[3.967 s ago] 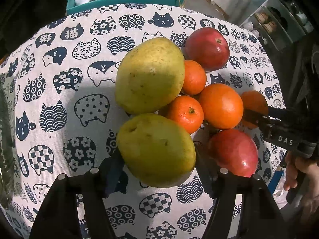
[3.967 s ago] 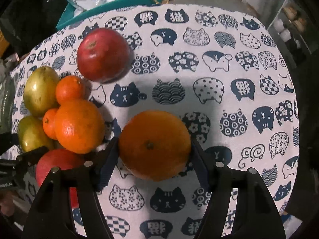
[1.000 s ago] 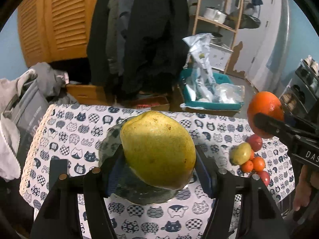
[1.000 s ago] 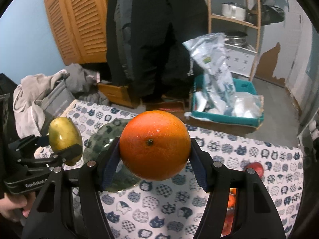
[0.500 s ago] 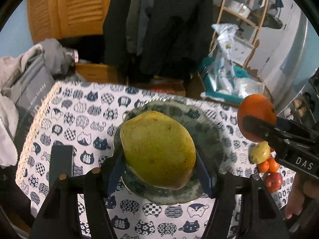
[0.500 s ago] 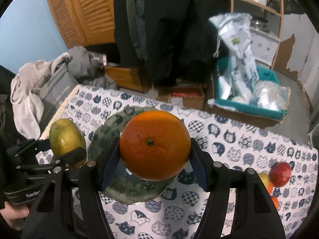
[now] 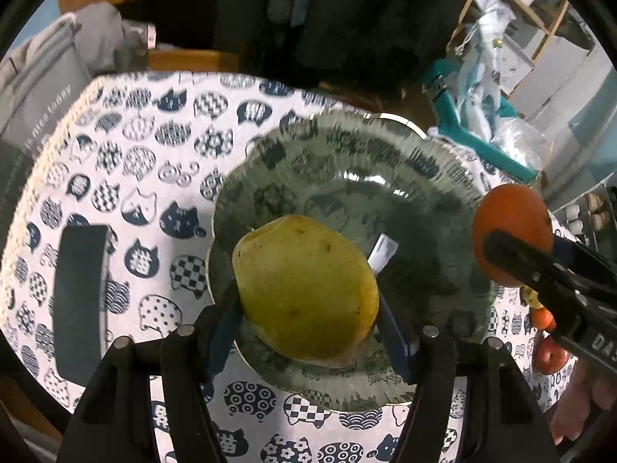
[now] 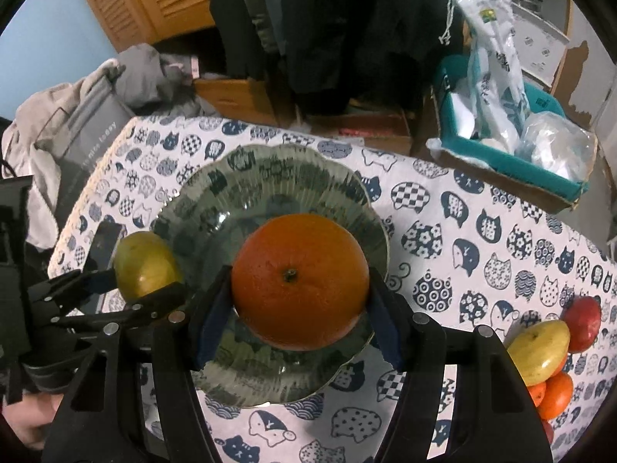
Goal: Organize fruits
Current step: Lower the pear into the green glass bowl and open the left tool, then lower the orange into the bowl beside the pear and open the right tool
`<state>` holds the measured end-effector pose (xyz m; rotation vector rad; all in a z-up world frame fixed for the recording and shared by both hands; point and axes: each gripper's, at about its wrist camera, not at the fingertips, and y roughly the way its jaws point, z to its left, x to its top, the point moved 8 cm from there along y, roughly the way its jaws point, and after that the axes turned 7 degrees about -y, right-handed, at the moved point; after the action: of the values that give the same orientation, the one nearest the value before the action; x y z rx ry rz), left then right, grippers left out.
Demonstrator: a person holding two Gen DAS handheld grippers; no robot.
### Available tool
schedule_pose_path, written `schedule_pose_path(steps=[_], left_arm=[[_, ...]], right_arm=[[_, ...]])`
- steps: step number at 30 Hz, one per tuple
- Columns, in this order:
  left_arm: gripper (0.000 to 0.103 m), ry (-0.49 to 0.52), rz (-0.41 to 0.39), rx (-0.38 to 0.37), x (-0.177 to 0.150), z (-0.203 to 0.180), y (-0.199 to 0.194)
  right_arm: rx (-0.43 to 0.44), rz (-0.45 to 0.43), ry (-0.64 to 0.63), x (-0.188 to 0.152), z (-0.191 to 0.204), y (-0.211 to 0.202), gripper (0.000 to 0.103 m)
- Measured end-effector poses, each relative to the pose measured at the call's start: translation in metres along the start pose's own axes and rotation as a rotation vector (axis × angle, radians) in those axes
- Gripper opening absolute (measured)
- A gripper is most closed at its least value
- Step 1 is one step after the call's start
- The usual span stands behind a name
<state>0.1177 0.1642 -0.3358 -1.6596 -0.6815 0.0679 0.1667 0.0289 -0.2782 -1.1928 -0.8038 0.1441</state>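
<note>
- Now we have swung both fruits down over the plate [image 7: 432,162], which sat farther off half a second ago.
- Our left gripper [image 7: 308,320] grasps the pear [image 7: 304,285]; our right gripper [image 8: 299,308] clamps the orange [image 8: 299,279].
- Lowering and letting go should come next; the other fruits [image 8: 547,351] wait on the tablecloth [image 8: 482,239].

Two pears [image 8: 148,266] [image 8: 540,351], one plate [image 8: 270,177], one red apple [image 8: 584,322], three oranges [image 8: 299,281] [image 8: 557,389] [image 8: 537,392].

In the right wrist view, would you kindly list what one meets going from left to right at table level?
Left gripper holding the pear → orange in the right gripper, above the plate → yellow pear in the fruit pile → red apple.
</note>
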Motion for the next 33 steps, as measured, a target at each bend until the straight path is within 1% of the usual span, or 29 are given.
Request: schedule_pose_path(steps=[5,17,20,21,22,24,27,30,33], left_arm=[[0.068,0.013,0.046,0.024,-0.008,0.0,0.02],[0.068,0.042,0.108,0.063,-0.015,-0.004,0.044],[0.074,0.058,0.072,0.054,-0.011,-0.01,0.04],[0.082,0.066,0.058,0.052,-0.009,-0.012,0.037],[0.085,0.075,0.04,0.053,-0.006,-0.014,0.032],[0.085,0.078,0.024,0.056,-0.002,-0.014,0.026],[0.085,0.067,0.003,0.04,0.003,-0.014,0.015],[0.085,0.058,-0.024,0.057,0.007,-0.007,0.001],[0.085,0.024,-0.036,0.063,0.008,0.006,-0.01]], right_arm=[[0.004,0.012,-0.005,-0.004,0.001,0.007,0.066],[0.021,0.011,0.018,-0.002,-0.003,0.01,0.066],[0.023,0.009,0.025,-0.001,-0.005,0.009,0.066],[0.023,0.007,0.027,0.0,-0.005,0.008,0.066],[0.024,0.006,0.028,0.0,-0.006,0.008,0.066],[0.023,0.006,0.036,0.0,-0.008,0.008,0.066],[0.023,0.007,0.052,0.001,-0.012,0.008,0.066],[0.027,0.021,0.047,0.001,-0.011,0.012,0.066],[0.03,0.041,0.029,-0.001,-0.005,0.019,0.066]])
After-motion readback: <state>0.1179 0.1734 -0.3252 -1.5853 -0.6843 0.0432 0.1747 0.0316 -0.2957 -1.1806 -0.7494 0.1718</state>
